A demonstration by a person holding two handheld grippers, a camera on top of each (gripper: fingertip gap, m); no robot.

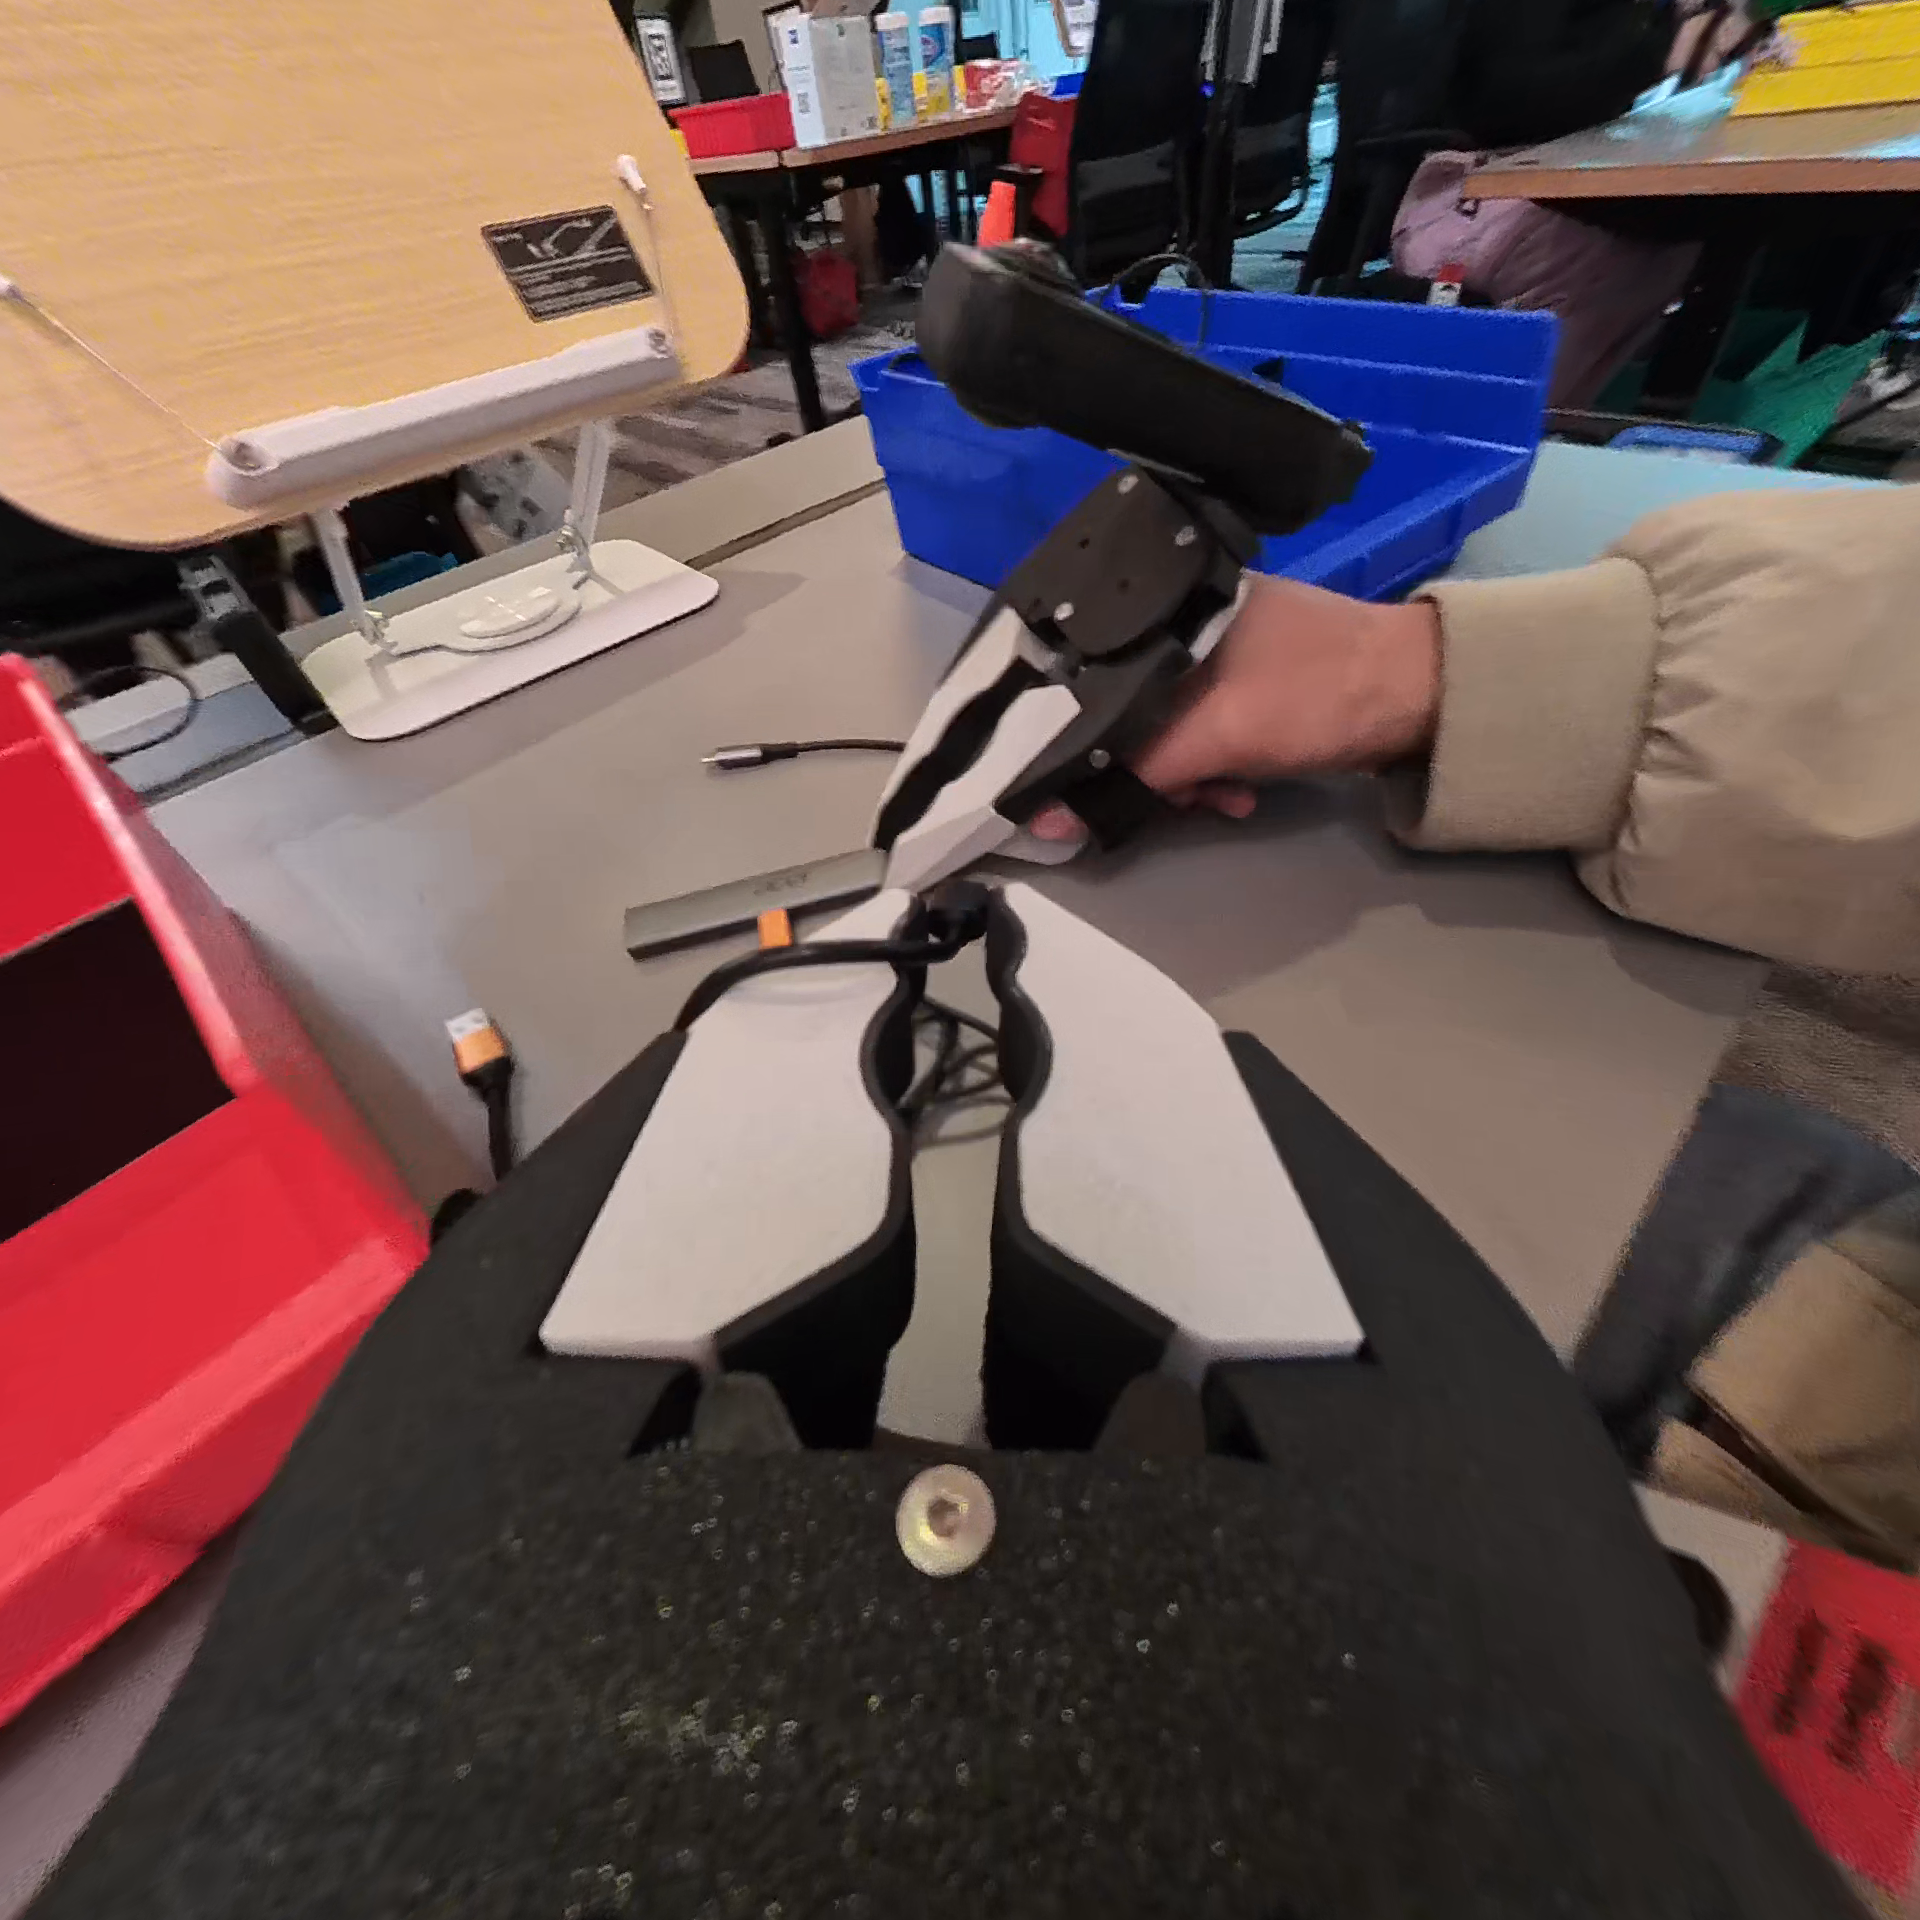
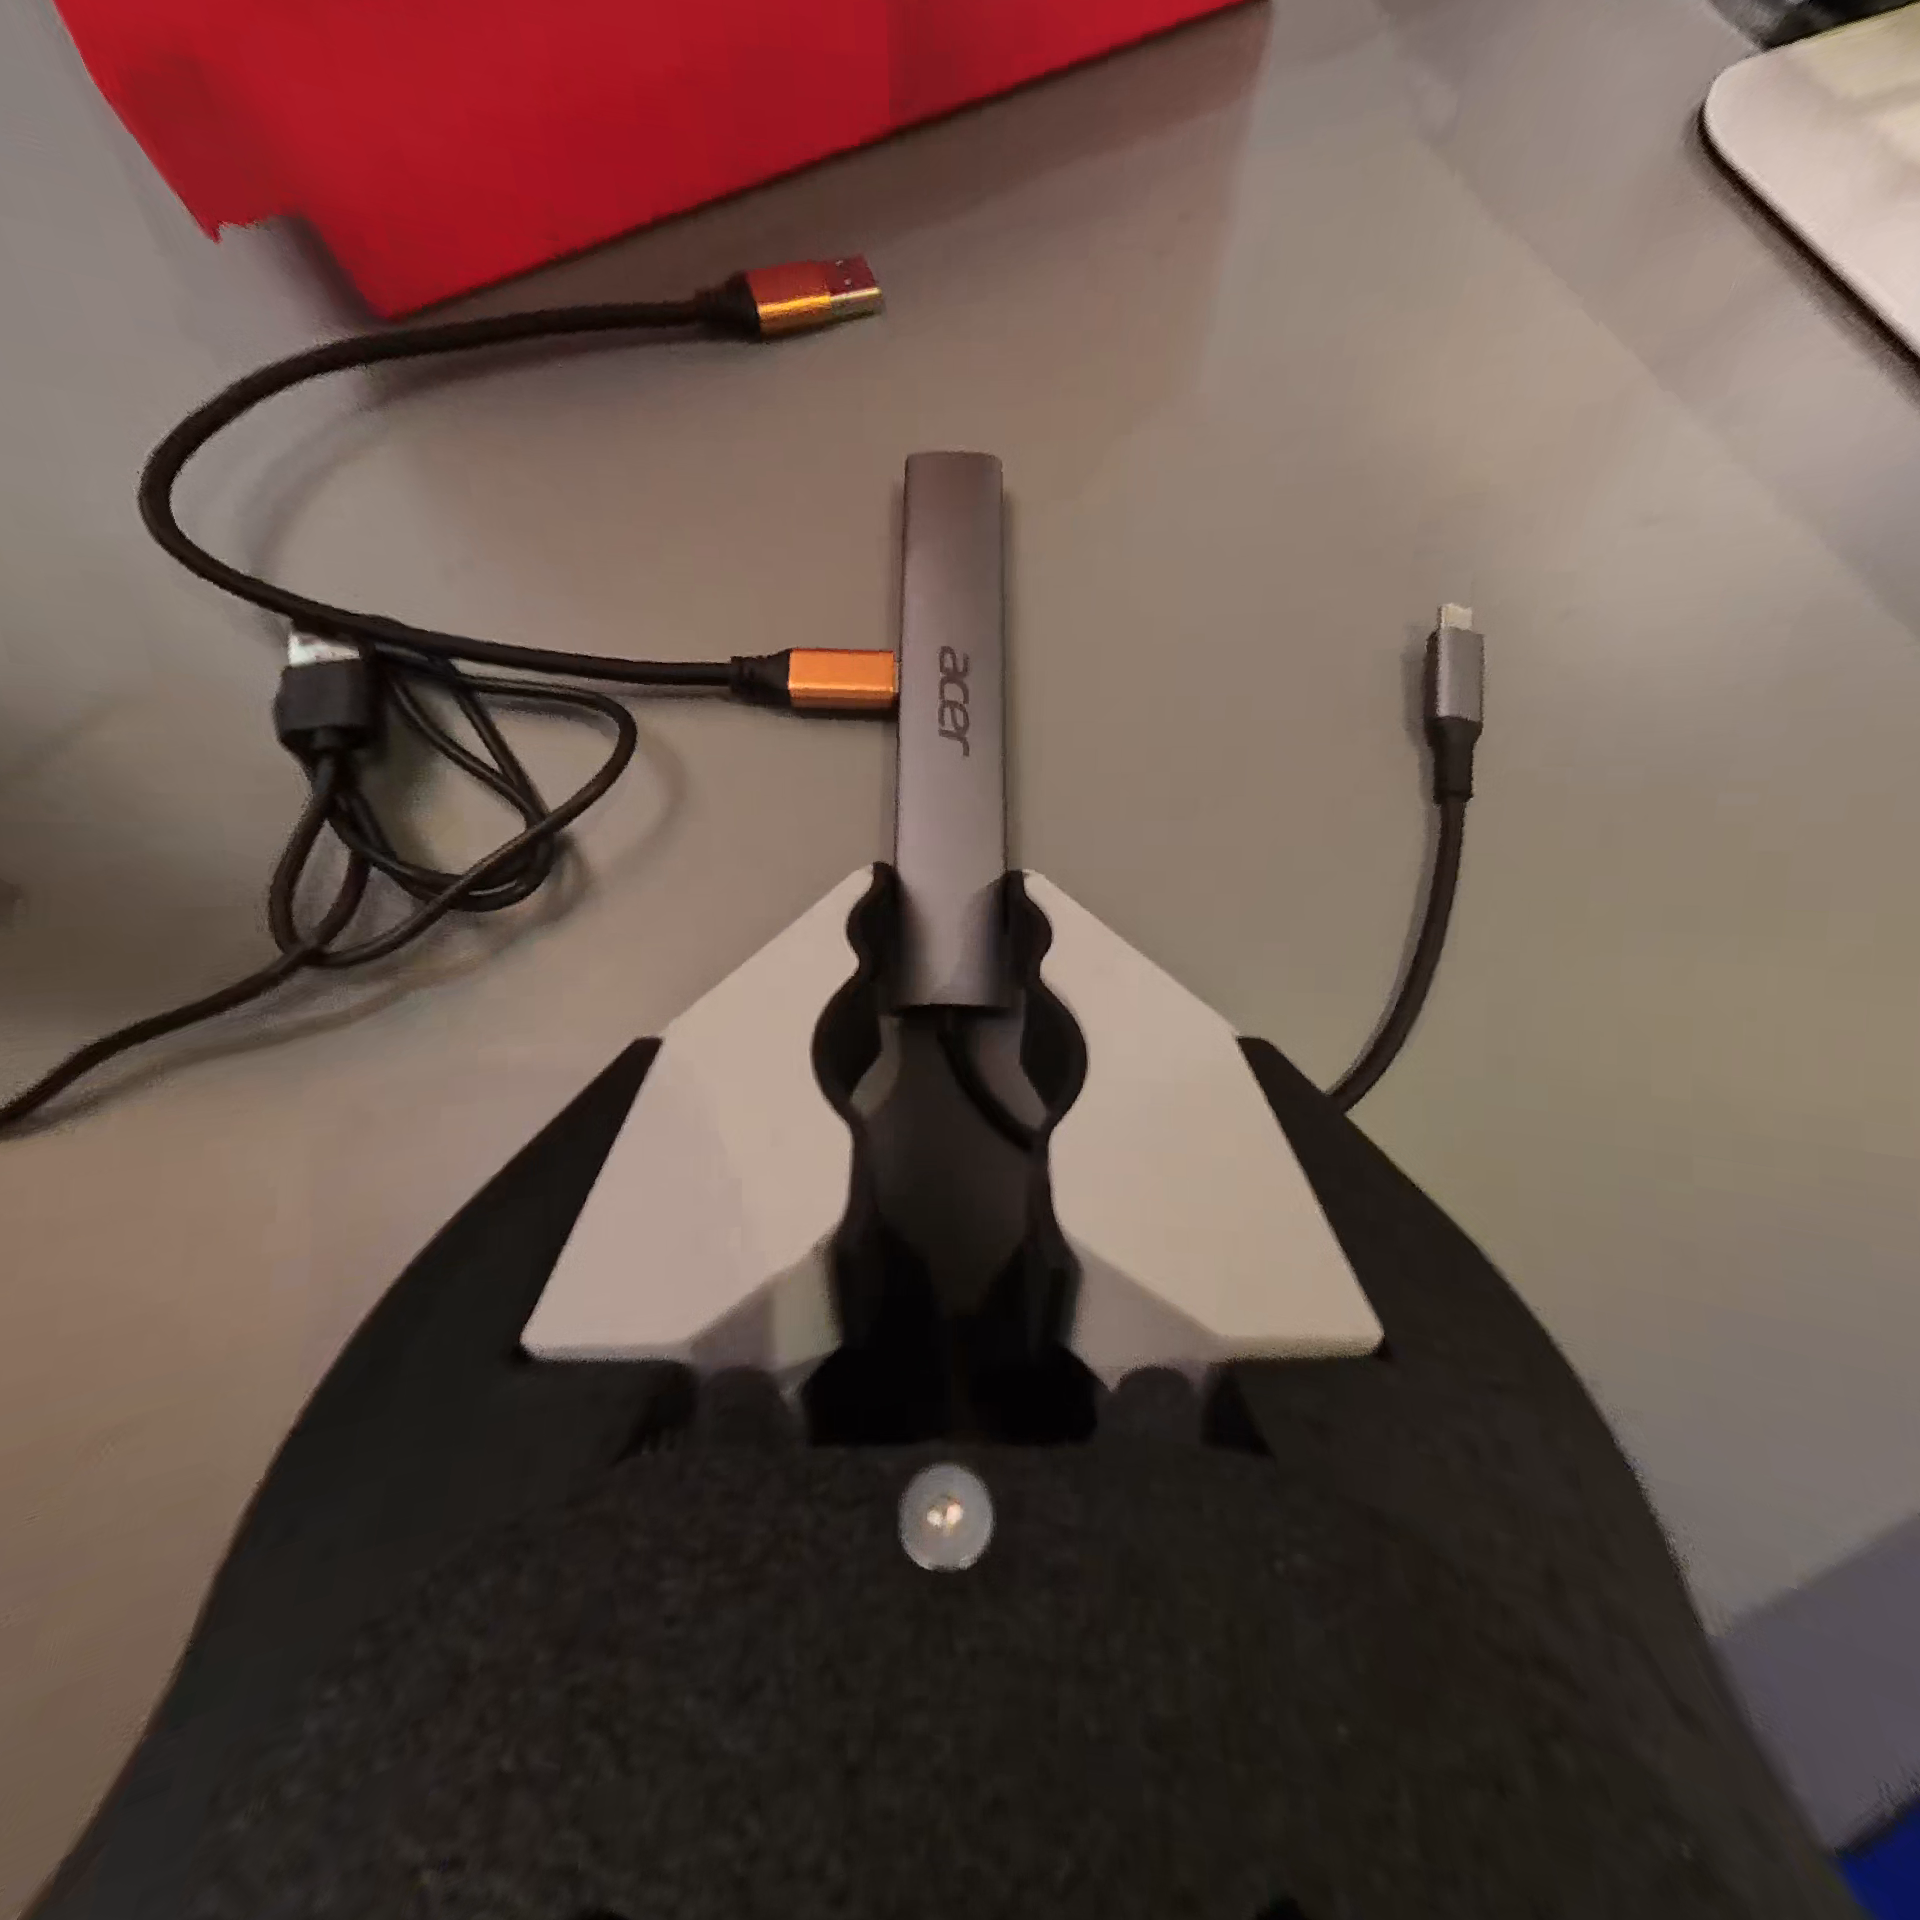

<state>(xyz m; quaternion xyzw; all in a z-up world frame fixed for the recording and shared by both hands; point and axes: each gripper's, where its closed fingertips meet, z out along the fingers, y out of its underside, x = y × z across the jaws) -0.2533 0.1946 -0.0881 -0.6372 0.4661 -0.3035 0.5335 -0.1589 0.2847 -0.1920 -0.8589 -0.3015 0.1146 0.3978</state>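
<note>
A slim grey USB hub point(image 2: 951, 665) lies on the grey table point(image 2: 1195, 436). My right gripper point(image 2: 951, 896) is shut on its near end. A black braided cable's orange plug point(image 2: 842, 683) sits in the hub's left side, and its other orange plug point(image 2: 816, 296) lies loose. The hub's own lead ends in a grey plug point(image 2: 1455, 675). A black plug point(image 2: 322, 696) lies on a thin cable tangle. In the left wrist view my left gripper point(image 1: 951, 914) is shut on a black cable point(image 1: 800, 956) that drapes over its left finger, just before the hub point(image 1: 748, 904) and the right gripper point(image 1: 896, 857).
A red bin point(image 1: 156, 1195) stands close on the left and also shows in the right wrist view point(image 2: 623, 125). A blue bin point(image 1: 1195, 447) is behind the right gripper. A wooden board on a white stand point(image 1: 499, 634) is at the back left. A hand and beige sleeve point(image 1: 1662, 727) reach in from the right. About 15 cm separates my left fingertips from my right. My left tips are roughly 10 cm from the black plug point(image 2: 322, 696).
</note>
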